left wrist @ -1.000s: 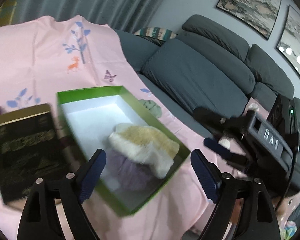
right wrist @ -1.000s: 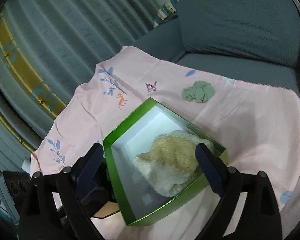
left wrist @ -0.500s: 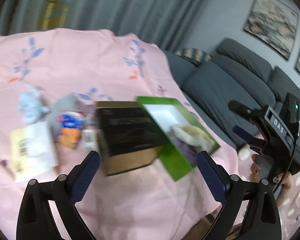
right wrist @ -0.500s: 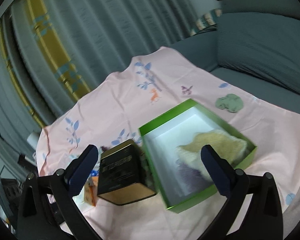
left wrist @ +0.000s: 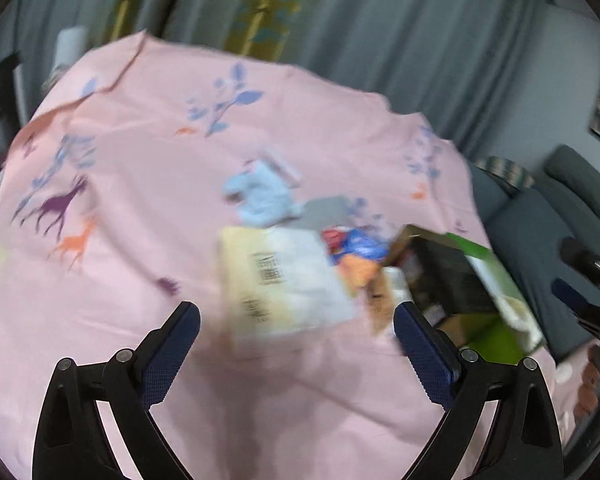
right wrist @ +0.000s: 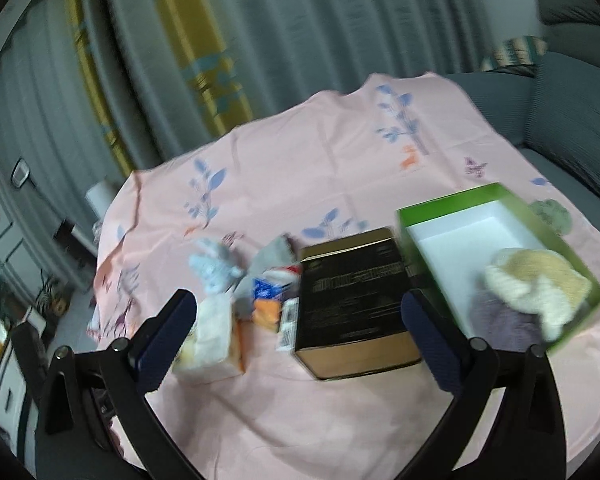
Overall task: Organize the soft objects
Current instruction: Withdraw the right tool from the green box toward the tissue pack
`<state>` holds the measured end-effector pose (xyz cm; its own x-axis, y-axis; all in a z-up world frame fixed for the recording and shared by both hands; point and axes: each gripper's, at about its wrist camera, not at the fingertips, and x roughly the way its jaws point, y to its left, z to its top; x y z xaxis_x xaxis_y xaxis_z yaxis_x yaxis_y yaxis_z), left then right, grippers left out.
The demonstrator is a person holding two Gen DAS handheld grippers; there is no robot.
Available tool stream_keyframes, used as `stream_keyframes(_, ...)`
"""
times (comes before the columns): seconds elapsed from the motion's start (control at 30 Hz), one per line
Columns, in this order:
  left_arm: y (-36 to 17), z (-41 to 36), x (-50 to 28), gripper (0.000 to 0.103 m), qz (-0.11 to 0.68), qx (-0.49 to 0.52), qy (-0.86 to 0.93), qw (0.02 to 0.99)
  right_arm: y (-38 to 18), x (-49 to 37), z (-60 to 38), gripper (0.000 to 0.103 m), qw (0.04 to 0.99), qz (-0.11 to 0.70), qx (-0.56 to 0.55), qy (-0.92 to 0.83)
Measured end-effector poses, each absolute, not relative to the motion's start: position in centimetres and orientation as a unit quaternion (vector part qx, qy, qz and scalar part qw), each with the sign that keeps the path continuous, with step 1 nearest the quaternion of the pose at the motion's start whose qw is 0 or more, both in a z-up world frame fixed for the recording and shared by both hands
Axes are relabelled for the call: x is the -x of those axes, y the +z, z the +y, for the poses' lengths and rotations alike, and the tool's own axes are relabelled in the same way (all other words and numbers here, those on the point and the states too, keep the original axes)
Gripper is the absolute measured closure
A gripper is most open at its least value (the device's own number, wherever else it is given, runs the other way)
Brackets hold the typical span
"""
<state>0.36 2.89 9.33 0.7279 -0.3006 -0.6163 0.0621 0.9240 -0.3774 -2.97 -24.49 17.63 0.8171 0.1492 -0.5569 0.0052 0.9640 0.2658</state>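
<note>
A green box (right wrist: 456,204) with a white inside stands on the pink cloth at the right and holds a cream fluffy item (right wrist: 540,284) over a purple one (right wrist: 500,320). It shows at the right edge of the left wrist view (left wrist: 496,272). A light blue soft toy (right wrist: 214,266) lies left of centre, also in the left view (left wrist: 260,196). A pale tissue pack (left wrist: 284,280) (right wrist: 212,336) lies near the front. My left gripper (left wrist: 296,320) and right gripper (right wrist: 298,312) are both open and empty above the cloth.
A black and gold box (right wrist: 356,300) stands between the green box and a pile of small packets (right wrist: 268,296). A grey piece (right wrist: 272,256) lies behind them. A grey sofa (right wrist: 572,92) sits at the right, curtains (right wrist: 260,40) behind. Both views are blurred.
Both grippers have swung left and pulled back from the green box. The black box, packets, blue toy and tissue pack have come into view. Both stay open.
</note>
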Motion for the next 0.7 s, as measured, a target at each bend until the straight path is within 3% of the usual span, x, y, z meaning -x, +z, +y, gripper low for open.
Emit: stream_keyframes(0.7, 10.3, 12.0, 1.1, 0.006, 0.328, 0.212, -0.044, 0.92, 14.6, -0.3, -16.1, 0.001, 0.905, 0.381, -0.129, 0.136)
